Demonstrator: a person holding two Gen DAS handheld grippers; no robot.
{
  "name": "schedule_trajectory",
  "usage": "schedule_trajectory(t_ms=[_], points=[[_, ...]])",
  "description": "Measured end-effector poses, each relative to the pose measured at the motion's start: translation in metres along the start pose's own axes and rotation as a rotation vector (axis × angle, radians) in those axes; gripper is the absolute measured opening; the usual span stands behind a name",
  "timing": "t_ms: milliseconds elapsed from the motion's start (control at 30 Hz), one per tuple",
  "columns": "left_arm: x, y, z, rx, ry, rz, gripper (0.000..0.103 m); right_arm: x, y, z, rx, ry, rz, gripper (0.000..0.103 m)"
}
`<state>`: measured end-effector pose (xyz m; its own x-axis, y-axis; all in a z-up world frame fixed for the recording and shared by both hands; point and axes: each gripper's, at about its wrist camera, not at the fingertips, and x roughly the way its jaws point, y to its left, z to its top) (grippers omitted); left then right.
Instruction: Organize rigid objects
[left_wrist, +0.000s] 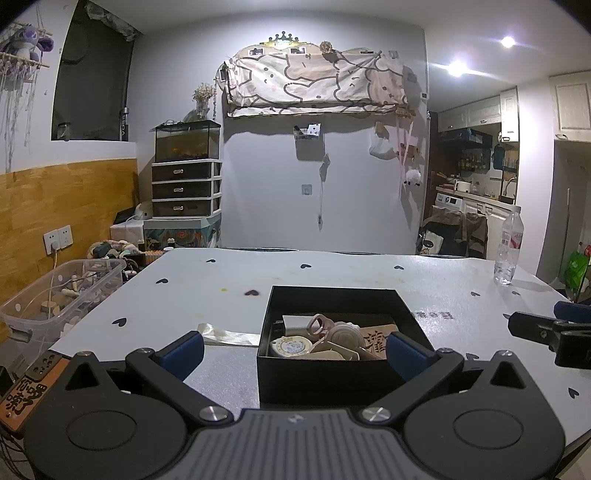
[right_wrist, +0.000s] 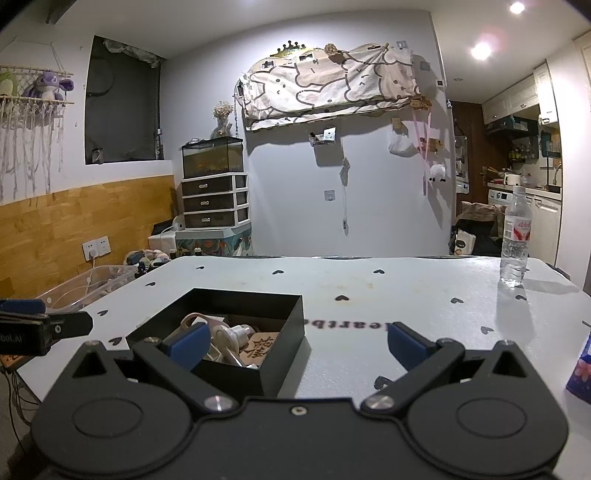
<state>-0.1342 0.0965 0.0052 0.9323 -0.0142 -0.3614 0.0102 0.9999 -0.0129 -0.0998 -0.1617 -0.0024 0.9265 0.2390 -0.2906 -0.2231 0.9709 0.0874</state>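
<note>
On the white heart-printed table (left_wrist: 332, 273), a black open-topped box (left_wrist: 332, 373) sat near the front edge, filled with small rigid objects. Its near wall hid the lower part of the load; above it showed a round cream tape measure (left_wrist: 291, 347), a pink ring-shaped piece (left_wrist: 317, 326) and a wooden tile with a carved character (left_wrist: 376, 338), the rest a jumble hard to tell apart. In the right wrist view the same box (right_wrist: 280, 328) lay to the left, and the left finger pad (right_wrist: 188, 345) of the right gripper (right_wrist: 295, 345) covered part of its contents.

The left gripper (left_wrist: 295, 349) stood wide open, its blue pads either side of the box's near end, holding nothing. The right gripper was equally wide open and empty, over bare table right of the box.

Only the left wrist view showed a small wooden tag (left_wrist: 26, 395) at the near left corner and a strip of clear tape (left_wrist: 229, 336) left of the box. Only the right wrist view showed a blue patterned carton (right_wrist: 581, 369), cut off at the right edge. A clear water bottle (right_wrist: 515, 240) stood far right, near the table's edge. A clear plastic bin (left_wrist: 55, 295) sat off the table's left side. The far half of the table was open.
</note>
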Motion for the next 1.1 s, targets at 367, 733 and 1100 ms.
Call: schedule_trajectory(t_ms=[367, 733, 1100], points=[[0.0008, -0.0010, -0.0020, 0.004, 0.002, -0.006, 0.103, 0.0003, -0.0002, -0.0001, -0.001, 0.000, 0.000, 0.103], [0.0006, -0.0012, -0.0019, 0.003, 0.002, -0.007, 0.103, 0.0002, -0.0004, 0.0001, -0.001, 0.000, -0.001, 0.103], [0.0003, -0.0010, -0.0017, 0.001, 0.002, -0.006, 0.103, 0.0000, -0.0006, 0.0003, 0.000, 0.001, -0.002, 0.103]])
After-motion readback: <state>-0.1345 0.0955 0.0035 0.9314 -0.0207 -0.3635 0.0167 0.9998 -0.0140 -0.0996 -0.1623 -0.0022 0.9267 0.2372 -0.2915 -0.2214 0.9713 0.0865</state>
